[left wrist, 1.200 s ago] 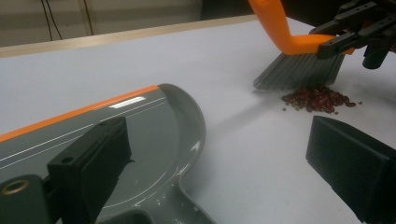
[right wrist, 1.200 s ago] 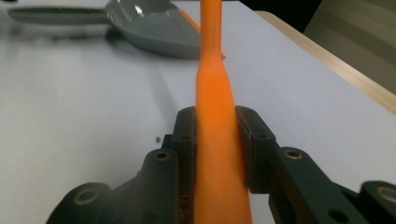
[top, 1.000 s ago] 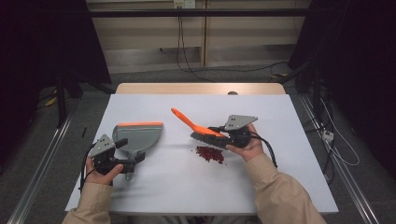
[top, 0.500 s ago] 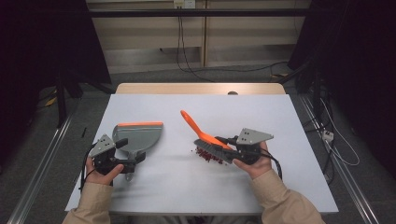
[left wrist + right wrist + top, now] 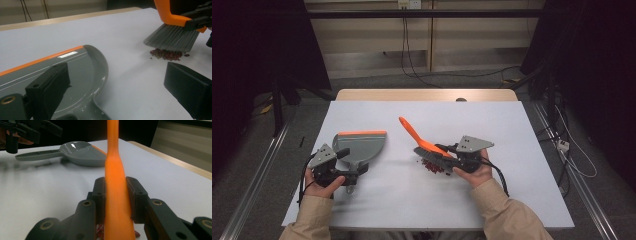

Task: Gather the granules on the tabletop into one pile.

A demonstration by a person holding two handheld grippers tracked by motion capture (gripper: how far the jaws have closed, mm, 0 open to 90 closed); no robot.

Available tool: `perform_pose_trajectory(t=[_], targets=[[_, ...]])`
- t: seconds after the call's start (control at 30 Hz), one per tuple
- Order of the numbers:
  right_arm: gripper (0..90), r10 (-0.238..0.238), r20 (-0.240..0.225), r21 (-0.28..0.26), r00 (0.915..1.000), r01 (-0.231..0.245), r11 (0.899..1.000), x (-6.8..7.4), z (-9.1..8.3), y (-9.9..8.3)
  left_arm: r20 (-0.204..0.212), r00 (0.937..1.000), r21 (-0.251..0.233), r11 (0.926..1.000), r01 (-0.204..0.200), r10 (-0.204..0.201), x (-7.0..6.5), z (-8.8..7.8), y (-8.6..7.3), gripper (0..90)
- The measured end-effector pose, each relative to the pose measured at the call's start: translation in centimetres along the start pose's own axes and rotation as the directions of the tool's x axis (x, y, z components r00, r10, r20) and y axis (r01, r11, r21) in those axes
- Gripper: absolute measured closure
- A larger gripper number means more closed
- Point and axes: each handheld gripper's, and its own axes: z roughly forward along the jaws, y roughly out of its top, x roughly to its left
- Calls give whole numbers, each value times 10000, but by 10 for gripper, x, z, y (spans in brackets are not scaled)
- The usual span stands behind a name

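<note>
A grey dustpan [image 5: 362,146] with an orange front lip lies flat at the left of the white table [image 5: 522,125]. My left gripper [image 5: 353,171] stands over its handle with the jaws wide apart; in the left gripper view [image 5: 117,75] the pan [image 5: 82,75] lies under the left jaw. My right gripper [image 5: 448,154] is shut on the orange handle of a brush [image 5: 412,132]. The brush's grey bristles [image 5: 172,40] rest on a small pile of red bits [image 5: 432,166]. In the right gripper view both pads press the handle [image 5: 115,182], and the dustpan [image 5: 82,151] lies beyond.
The table's far edge is a wooden strip [image 5: 427,95]. Bare white surface lies between the dustpan and the pile, and at the right and the back. Dark floor with rails and cables [image 5: 562,145] surrounds the table.
My right gripper has carried the brush down and toward the near edge, so the bristles now sit on the red pile. The left gripper and dustpan have not moved.
</note>
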Motion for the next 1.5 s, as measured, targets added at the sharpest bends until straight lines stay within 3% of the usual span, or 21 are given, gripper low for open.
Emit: perform_pose_trajectory(t=[0.2, 0.4, 0.6, 0.73, 0.87, 1.03, 1.13, 1.17, 1.27, 1.3, 1.33, 1.37, 1.47, 1.5], targets=[[713, 55, -14, -264, 10000, -55, 9996, 3, -5, 9, -8, 10000, 112, 9999, -69, 69, -1, 1, 0, 61], [713, 344, 682, -244, 9971, -328, 9992, -8, -19, 14, -123, 9999, 233, 9997, -29, 32, -1, 0, 0, 62], [713, 602, 1696, 346, 9837, -670, 9972, -28, -34, 7, -222, 9998, 490, 9988, 23, -12, 0, -2, 1, 59], [713, 776, 2320, 696, 9696, -961, 9929, -40, -38, 0, -228, 9997, 664, 9977, 115, -100, 0, 0, 0, 59], [713, 831, 2651, 1070, 9606, -1149, 9876, -48, -36, -6, -214, 9997, 800, 9967, 154, -138, 1, 1, -1, 60], [708, 952, 2688, 1318, 9585, -1345, 9821, -51, -34, -9, -211, 9996, 803, 9965, 221, -205, 2, 0, -2, 60], [626, 1060, 2647, 1642, 9585, -1531, 9745, -49, -32, -2, -239, 9995, 824, 9964, 213, -194, 2, 0, -2, 60], [589, 1121, 2714, 1883, 9559, -1669, 9678, -49, -31, 1, -231, 9995, 805, 9965, 227, -209, 2, 0, -2, 60], [622, 912, 2922, 2499, 9520, -1681, 9536, -48, -27, 7, -239, 9995, 846, 9961, 248, -229, 1, 0, -2, 61], [648, 1041, 2842, 2594, 9531, -1809, 9487, -49, -26, 8, -253, 9994, 848, 9961, 257, -236, 1, -1, -2, 61], [707, 1138, 2902, 2759, 9502, -1970, 9408, -49, -25, 9, -263, 9994, 857, 9960, 244, -222, 2, -1, -2, 61], [710, 1121, 3010, 2888, 9470, -2026, 9357, -49, -24, 8, -274, 9993, 864, 9959, 260, -237, 2, -1, -2, 61], [713, 1426, 2982, 2821, 9438, -2298, 9315, -49, -22, 9, -335, 9991, 918, 9953, 298, -269, 3, -2, -3, 61], [714, 1448, 2942, 2708, 9447, -2277, 9353, -50, -21, 9, -338, 9990, 928, 9951, 332, -302, 3, -2, -3, 61]])
